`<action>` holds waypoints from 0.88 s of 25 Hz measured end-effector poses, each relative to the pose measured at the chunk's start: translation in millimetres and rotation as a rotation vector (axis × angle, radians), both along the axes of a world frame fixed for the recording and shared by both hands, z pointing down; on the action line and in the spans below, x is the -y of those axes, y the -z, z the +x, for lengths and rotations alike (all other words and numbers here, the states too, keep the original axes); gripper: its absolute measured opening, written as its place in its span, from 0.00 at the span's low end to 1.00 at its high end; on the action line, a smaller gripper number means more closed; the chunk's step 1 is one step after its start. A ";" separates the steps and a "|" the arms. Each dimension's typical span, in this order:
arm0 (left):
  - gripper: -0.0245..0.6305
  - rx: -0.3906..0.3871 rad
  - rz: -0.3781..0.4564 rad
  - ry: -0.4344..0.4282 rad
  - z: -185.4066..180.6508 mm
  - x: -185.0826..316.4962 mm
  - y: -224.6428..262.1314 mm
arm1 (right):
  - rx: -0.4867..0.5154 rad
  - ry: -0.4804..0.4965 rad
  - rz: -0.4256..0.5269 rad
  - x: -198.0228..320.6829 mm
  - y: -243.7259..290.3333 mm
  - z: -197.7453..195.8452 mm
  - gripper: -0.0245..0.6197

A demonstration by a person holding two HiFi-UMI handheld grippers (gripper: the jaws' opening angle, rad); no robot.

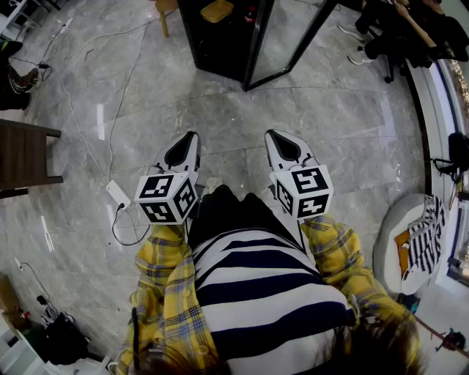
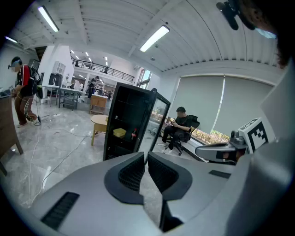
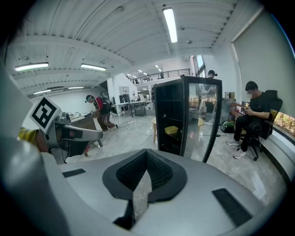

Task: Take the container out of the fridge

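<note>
A black fridge [image 1: 220, 36] stands on the floor ahead of me, its glass door [image 1: 289, 36] swung open to the right. A yellow container [image 1: 218, 10] rests on a shelf inside; it shows as the container [image 2: 119, 132] in the left gripper view and the container [image 3: 171, 130] in the right gripper view. A red bottle [image 2: 134, 134] stands beside it. My left gripper [image 1: 189, 140] and right gripper [image 1: 275, 138] are held side by side at waist height, well short of the fridge. Both are shut and hold nothing.
A power strip [image 1: 117, 194] and loose cables lie on the marble floor at the left. A dark wooden table [image 1: 26, 154] stands at the far left. A person sits on a chair [image 1: 396, 29] right of the fridge. A white round seat [image 1: 407, 242] is at the right.
</note>
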State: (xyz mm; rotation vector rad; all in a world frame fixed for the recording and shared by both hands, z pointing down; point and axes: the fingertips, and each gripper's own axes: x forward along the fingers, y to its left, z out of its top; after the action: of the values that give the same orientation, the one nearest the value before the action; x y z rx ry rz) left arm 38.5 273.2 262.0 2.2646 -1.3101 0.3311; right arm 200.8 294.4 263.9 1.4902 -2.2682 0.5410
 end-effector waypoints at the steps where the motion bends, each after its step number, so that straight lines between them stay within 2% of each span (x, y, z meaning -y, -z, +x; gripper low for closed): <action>1: 0.09 -0.001 0.000 0.001 0.9 -0.1 -0.6 | 0.008 -0.002 0.001 0.1 0.1 1.1 0.08; 4: 0.09 -0.001 0.000 0.003 2.5 -1.5 -1.9 | 0.028 -0.003 0.004 -0.2 0.4 3.4 0.08; 13: 0.09 0.002 -0.004 0.041 -2.4 -5.9 -5.3 | 0.006 0.023 -0.013 -0.1 -8.0 7.4 0.08; 22: 0.09 0.023 -0.011 0.074 -27.6 11.1 -11.1 | -0.003 0.041 -0.026 23.2 -15.1 -1.8 0.08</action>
State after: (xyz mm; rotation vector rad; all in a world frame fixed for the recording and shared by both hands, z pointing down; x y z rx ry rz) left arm 10.9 262.1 273.0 2.2033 -1.3964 0.3383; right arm 199.0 271.2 278.9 1.4276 -2.2750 0.5539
